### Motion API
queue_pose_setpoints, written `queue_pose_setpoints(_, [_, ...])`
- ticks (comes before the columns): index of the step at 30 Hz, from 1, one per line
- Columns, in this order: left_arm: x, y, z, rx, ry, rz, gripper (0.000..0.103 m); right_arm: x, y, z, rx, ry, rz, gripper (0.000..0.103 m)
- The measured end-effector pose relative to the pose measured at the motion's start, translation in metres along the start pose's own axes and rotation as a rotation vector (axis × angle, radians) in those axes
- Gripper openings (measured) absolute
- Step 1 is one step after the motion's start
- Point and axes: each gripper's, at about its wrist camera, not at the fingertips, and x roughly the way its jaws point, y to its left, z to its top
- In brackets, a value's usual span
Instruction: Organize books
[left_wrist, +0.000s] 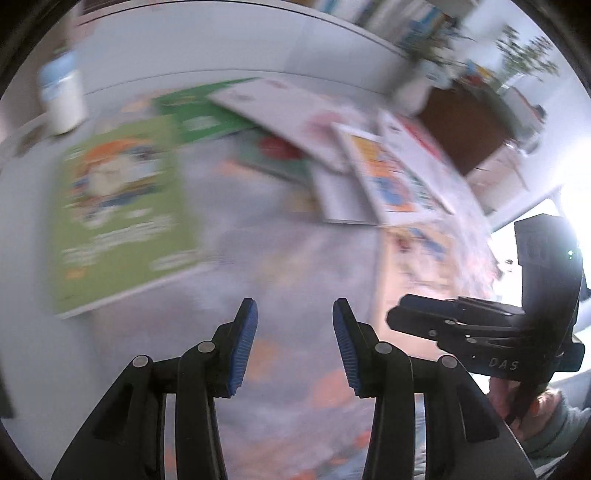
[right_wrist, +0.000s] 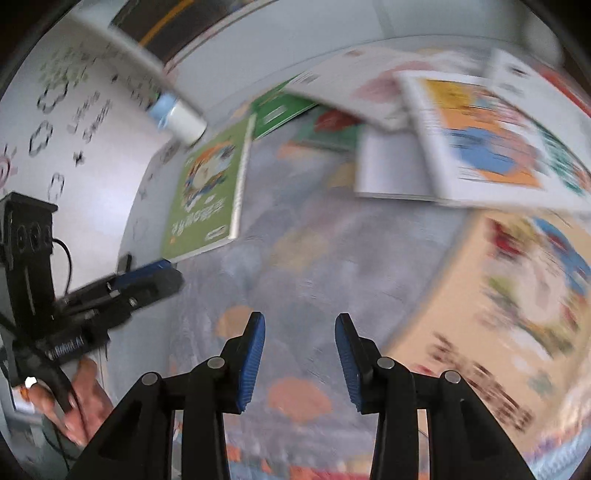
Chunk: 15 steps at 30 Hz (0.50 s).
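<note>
Several picture books lie on a grey mat with orange patches. A light green book lies alone at the left. Behind it a loose pile holds a dark green book, a white book and an orange-and-blue covered book. A beige book lies nearest on the right. My left gripper hangs open above bare mat, with nothing between its pads. My right gripper is open too, just left of the beige book. Both views are blurred.
A white bottle with a pale blue cap stands behind the light green book. A white wall with drawings is at the left. A brown cabinet, a plant and a bookshelf lie beyond the pile.
</note>
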Motion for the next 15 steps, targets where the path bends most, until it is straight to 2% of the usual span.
queue_pose_setpoints(2, [0.011,-0.021,0.002,0.002,0.008,-0.028,0.047,-0.025,-0.021,-0.007,0.03,-0.045,-0.019,0.039])
queue_pose_setpoints(4, [0.023,-0.042,0.005,-0.006,0.014,-0.025,0.065,-0.05,-0.04,-0.012,0.04,-0.09,-0.041,0.046])
queue_pose_setpoints(5, [0.028,-0.048,0.003,-0.018,0.018,-0.028,0.068,-0.062,-0.052,-0.016,0.045,-0.112,-0.056,0.053])
queue_pose_setpoints(8, [0.043,-0.067,-0.002,-0.069,0.049,-0.055,0.069,-0.091,-0.085,-0.024,0.049,-0.15,-0.108,0.054])
queue_pose_setpoints(11, [0.06,-0.078,-0.013,-0.116,0.071,-0.002,0.069,-0.112,-0.127,-0.027,0.064,-0.166,-0.156,0.055])
queue_pose_setpoints(15, [0.069,-0.096,-0.038,-0.184,0.08,0.023,0.069,-0.115,-0.184,-0.001,0.056,-0.152,-0.172,0.053])
